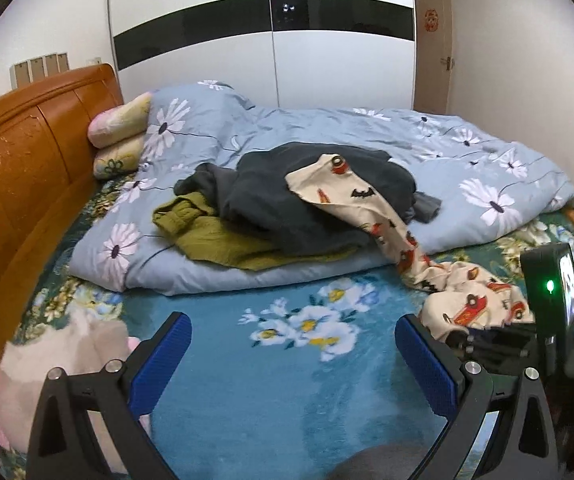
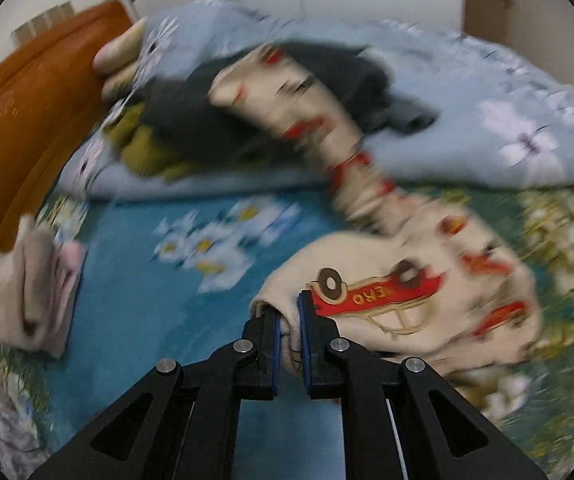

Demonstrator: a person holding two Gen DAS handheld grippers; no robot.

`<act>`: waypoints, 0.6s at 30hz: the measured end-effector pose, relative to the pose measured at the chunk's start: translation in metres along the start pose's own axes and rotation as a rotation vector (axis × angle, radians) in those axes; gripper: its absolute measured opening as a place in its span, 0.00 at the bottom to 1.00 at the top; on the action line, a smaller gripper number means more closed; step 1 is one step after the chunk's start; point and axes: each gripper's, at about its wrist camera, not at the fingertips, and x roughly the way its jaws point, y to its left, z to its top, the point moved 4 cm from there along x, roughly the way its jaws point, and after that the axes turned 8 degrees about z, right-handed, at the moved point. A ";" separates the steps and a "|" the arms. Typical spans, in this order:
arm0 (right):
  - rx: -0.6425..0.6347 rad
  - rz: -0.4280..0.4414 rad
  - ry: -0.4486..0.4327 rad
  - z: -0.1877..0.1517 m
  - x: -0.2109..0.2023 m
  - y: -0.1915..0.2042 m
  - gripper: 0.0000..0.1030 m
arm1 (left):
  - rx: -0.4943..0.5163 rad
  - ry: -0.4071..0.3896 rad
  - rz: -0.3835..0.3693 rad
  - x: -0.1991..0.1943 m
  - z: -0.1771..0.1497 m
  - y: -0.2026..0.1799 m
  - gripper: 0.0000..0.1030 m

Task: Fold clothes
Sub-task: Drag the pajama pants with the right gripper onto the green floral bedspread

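Note:
A cream garment printed with red cars [image 1: 387,224] trails from the clothes pile down onto the blue floral blanket [image 1: 287,380]. In the right wrist view my right gripper [image 2: 289,312] is shut on an edge of this cream garment [image 2: 407,264]; the view is motion-blurred. My left gripper [image 1: 293,332] is open and empty, low over the blanket, left of the garment's bunched end. The right gripper's body [image 1: 547,320] shows at the right of the left wrist view. A dark grey garment [image 1: 307,200] and an olive green one [image 1: 215,236] lie piled on the duvet.
A light blue flowered duvet [image 1: 467,168] covers the far half of the bed. A folded pink and cream stack [image 1: 47,372] lies at the near left; it also shows in the right wrist view [image 2: 31,296]. The wooden headboard [image 1: 19,160] stands left, pillows [image 1: 119,136] beside it, a wardrobe [image 1: 267,40] behind.

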 end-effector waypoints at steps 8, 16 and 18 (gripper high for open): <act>0.033 0.063 -0.045 -0.037 -0.030 -0.015 0.54 | -0.043 0.063 -0.094 0.025 0.000 -0.030 1.00; 0.449 0.035 -0.197 -0.094 -0.085 -0.159 0.56 | 0.078 0.119 -0.111 0.047 -0.010 -0.092 1.00; 0.692 0.064 -0.186 -0.117 -0.075 -0.208 0.55 | 0.084 0.128 -0.105 0.050 -0.011 -0.095 1.00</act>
